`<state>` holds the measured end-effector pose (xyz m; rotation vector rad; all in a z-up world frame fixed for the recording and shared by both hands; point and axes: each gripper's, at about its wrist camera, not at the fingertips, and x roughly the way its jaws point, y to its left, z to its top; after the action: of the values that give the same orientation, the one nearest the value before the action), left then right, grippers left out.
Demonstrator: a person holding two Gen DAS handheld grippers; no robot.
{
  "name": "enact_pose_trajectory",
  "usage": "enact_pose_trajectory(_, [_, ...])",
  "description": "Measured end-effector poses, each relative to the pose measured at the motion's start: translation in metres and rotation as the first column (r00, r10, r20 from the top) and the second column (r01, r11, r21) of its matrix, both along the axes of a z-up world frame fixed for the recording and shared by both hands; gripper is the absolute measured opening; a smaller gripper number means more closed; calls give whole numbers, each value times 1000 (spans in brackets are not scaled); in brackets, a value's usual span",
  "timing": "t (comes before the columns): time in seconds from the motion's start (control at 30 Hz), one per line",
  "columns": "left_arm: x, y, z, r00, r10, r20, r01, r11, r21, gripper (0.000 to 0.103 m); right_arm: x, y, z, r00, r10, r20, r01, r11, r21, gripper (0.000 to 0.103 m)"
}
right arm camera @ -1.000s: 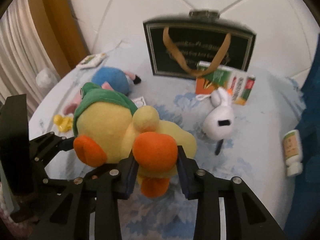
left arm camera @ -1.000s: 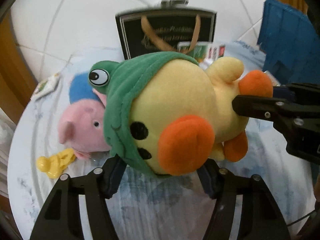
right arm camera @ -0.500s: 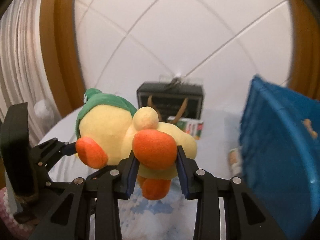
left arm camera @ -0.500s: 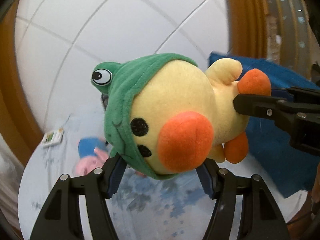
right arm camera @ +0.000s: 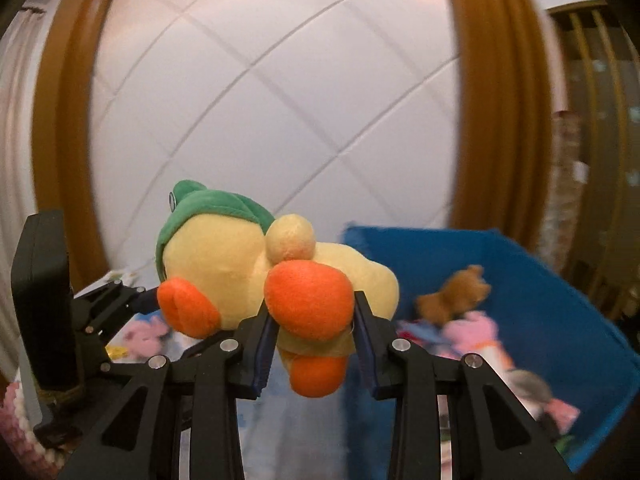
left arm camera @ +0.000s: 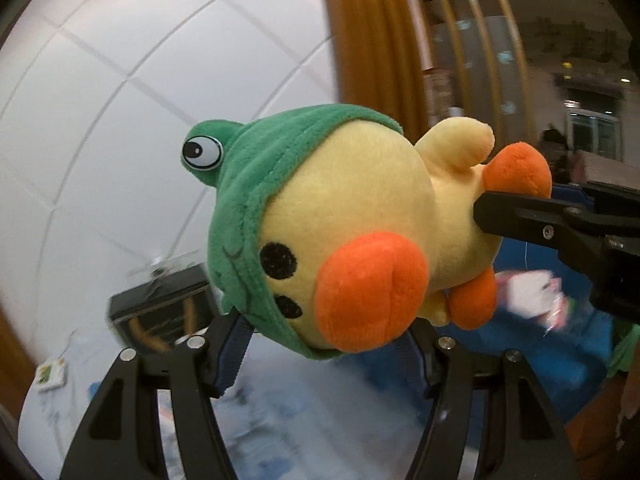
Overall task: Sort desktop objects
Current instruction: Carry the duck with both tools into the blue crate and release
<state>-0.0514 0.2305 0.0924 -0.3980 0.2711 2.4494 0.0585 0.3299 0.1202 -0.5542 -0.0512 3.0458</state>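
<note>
- The yellow duck plush [left arm camera: 360,216], in a green frog hood [left arm camera: 248,184], hangs in the air between both grippers, above the table.
- The left gripper [left arm camera: 324,344] is closed on the plush's head, one finger on each side.
- The right gripper [right arm camera: 312,320] is clamped on its orange foot [right arm camera: 308,300] and lower body.
- A blue bin [right arm camera: 560,280] on the right holds a brown teddy [right arm camera: 456,292] and other soft toys.
- A black gift bag [left arm camera: 160,312] stands far left.

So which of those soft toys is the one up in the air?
The yellow duck in the green frog hood: both tongs grip it above the table. The brown teddy and pink toys lie in the blue bin.
</note>
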Motion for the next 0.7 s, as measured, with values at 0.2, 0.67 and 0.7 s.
enact_pose_trajectory(0.2, [11,73,15,993,-115,4,115,993,0,64,30,59,18,989,-142,-43,142,990,-6,35])
enact_pose_trajectory(0.67, [26,201,2,981,-176,86,189,966,-177,67,40,177,-1,957,-287,40,289,954,-79,40])
enact_pose_trajectory(0.7, [25,205,0,980,-173,98,189,964,-185,68,35,184,-4,957,-286,54,290,953,-84,42])
